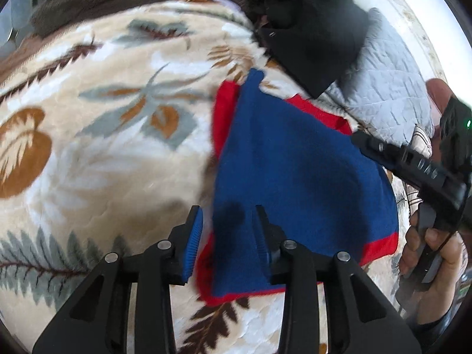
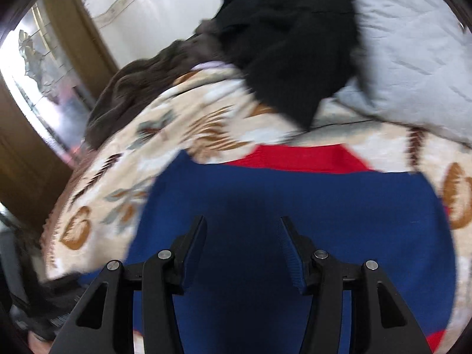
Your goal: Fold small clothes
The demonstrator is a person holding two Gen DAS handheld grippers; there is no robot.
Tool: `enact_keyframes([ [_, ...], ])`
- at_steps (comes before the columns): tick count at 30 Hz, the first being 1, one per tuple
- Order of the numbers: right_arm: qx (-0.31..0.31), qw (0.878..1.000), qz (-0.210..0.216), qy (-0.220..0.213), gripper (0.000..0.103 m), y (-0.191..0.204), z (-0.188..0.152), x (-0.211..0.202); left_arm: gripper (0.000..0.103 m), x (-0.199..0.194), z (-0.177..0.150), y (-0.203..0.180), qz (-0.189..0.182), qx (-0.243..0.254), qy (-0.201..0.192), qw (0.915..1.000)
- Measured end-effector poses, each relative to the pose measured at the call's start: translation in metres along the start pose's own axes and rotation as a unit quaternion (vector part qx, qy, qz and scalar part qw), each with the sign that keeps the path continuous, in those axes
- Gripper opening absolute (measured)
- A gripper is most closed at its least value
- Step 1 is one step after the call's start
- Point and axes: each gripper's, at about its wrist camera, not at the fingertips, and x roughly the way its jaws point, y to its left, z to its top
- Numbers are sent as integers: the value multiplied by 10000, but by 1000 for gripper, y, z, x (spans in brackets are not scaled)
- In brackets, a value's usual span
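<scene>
The jaws of the left gripper (image 1: 227, 236) are seen standing apart, nothing pinched between them, with the near edge of the blue-and-red garment (image 1: 295, 162) lying in the gap below the blue ribbed pads (image 1: 193, 242). The jaws of the right gripper (image 2: 243, 247) are likewise spread wide and empty, hung over the broad blue middle of the garment (image 2: 295, 200).

The garment is judged to be light, soft and limp, probably a fleece or knit: no shape would be kept when lifted, and it would drape and slide a little on the plush blanket. A hold is best taken at the red-trimmed hem or a corner, where the doubled layers give the pads something to bite.

It is spread on the floral blanket (image 1: 103, 118), blue on top with red showing along the far side and lower hem. A black garment (image 1: 309, 29) and a pale quilted pillow (image 1: 383, 88) are seen lying beyond it
</scene>
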Motion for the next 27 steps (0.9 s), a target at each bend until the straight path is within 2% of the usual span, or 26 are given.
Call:
enact_keyframes([
  [2, -25, 9997, 175, 166, 53, 18, 3, 11, 32, 4, -2, 9, -57, -175, 173, 9997],
  [6, -60, 9980, 402, 474, 53, 54, 13, 42, 32, 12, -5, 26, -453, -597, 481, 9960],
  [9, -48, 9966, 427, 707, 53, 68, 20, 65, 32, 14, -5, 27, -557, -701, 539, 9945],
  [17, -115, 9952, -24, 975, 58, 88, 32, 108, 32, 19, -3, 23, -540, -613, 705, 9942],
  [23, -552, 9914, -638, 1000, 59, 106, 32, 131, 32, 23, 0, 24, -564, -639, 751, 9935],
  [25, -825, 9868, -983, 987, 50, 110, 30, 137, 32, 24, 0, 23, -538, -619, 758, 9937],
  [26, -1002, 9828, -1215, 964, 36, 111, 29, 140, 32, 24, 0, 23, -535, -617, 758, 9938],
  [27, -1162, 9797, -1332, 942, 30, 111, 27, 142, 32, 25, 0, 23, -531, -616, 760, 9938],
])
